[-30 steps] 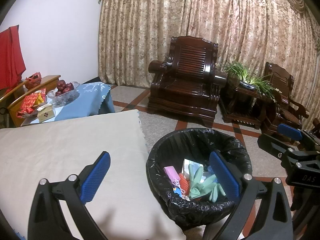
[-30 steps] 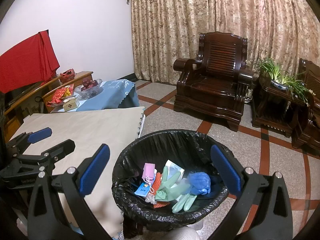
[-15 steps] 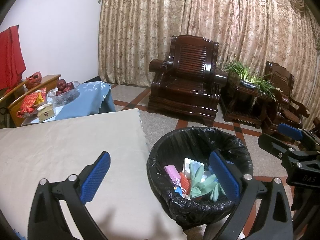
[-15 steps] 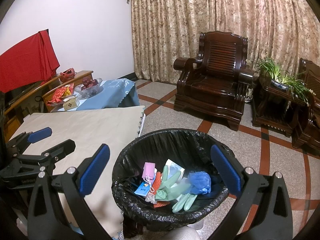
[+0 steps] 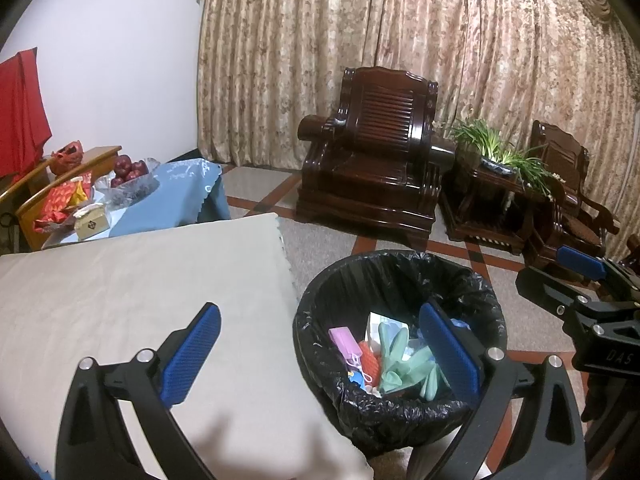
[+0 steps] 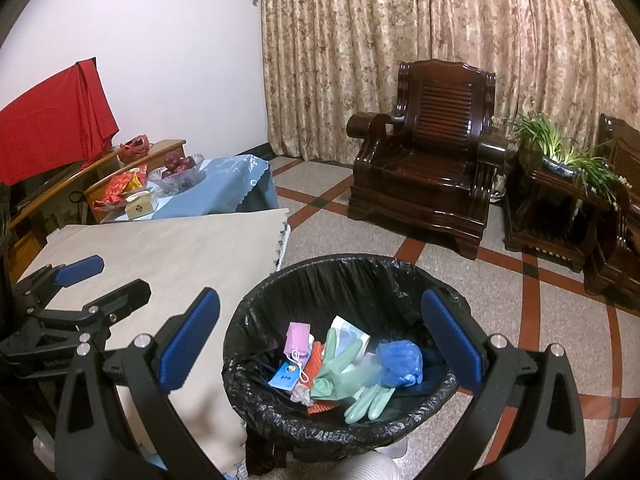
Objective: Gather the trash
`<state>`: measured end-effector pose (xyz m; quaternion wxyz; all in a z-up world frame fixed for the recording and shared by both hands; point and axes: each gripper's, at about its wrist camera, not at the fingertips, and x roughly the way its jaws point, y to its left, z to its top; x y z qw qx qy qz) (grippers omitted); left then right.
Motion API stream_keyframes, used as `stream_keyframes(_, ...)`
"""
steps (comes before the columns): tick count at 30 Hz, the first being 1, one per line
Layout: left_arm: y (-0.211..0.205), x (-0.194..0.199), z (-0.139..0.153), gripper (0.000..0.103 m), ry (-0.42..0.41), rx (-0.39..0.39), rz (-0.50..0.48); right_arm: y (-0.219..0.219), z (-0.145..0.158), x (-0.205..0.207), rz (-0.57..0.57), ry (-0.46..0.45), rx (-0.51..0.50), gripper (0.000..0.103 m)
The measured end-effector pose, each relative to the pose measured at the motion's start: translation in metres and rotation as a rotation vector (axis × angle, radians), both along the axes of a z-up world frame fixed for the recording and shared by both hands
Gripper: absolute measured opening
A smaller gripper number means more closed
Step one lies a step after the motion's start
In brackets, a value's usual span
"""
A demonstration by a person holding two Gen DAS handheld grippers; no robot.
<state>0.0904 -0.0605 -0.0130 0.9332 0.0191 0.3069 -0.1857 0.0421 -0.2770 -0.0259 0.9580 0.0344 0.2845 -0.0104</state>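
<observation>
- Round bin lined with a glossy black plastic bag [image 6: 280, 300]
- Inside the bin: mint-green rubber gloves [image 6: 360, 400], crumpled blue wad [image 6: 400, 362], pink tag [image 6: 298, 338]
- Beside the bin: plain beige cloth-covered table [image 5: 120, 280]
- Behind the bin: dark reddish-brown wooden armchair [image 6: 432, 176], beige floral-patterned curtain [image 6: 400, 20]

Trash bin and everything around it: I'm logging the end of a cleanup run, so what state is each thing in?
Trash bin: upright, lined with a black bag, partly filled.
Green gloves: lying in the bin.
Blue wad: in the bin, beside the gloves.
Pink tag: in the bin.
Beige cloth: spread flat, nothing on it.
Left hand-held gripper: open, holding nothing.
Right hand-held gripper: open, holding nothing, above the bin.
</observation>
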Motion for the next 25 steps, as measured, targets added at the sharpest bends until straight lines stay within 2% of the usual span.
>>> stream_keyframes(25,-0.0060,-0.0007,-0.0040,0.097,0.027,0.011,0.004,0.0009,-0.0030,-0.0011,-0.001,0.006,0.002,0.098)
